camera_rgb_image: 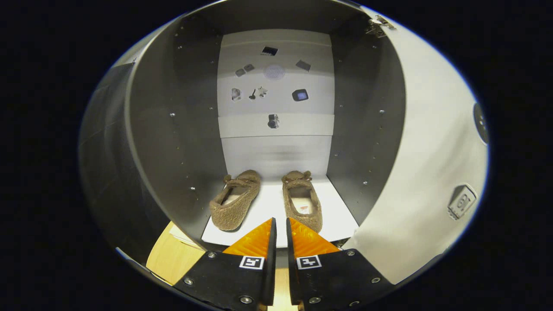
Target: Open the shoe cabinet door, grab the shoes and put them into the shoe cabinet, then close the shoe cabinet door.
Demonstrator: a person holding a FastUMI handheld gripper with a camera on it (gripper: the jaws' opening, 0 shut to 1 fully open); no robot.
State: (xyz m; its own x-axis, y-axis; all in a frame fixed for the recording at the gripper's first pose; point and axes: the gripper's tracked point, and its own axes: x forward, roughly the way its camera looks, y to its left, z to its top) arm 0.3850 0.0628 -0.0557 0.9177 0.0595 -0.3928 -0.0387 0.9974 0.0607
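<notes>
Two brown fuzzy slippers stand side by side on the white floor [268, 207] of the open shoe cabinet, toes toward the back wall. The left slipper [235, 199] sits ahead and left of my fingers. The right slipper [302, 199] lies just beyond my right fingertip. My gripper [281, 224] hovers at the cabinet's front edge, its two fingers nearly together with a thin gap and nothing between them. The white cabinet door [427, 164] stands swung open on the right, with a hinge [379, 23] at its top.
Dark side walls [173, 142] flank the compartment, dotted with shelf-pin holes. The pale back wall [276, 99] carries several small printed pictures. A wooden surface [170, 255] shows below the cabinet at the left. A latch piece [461, 201] sits on the door's inner face.
</notes>
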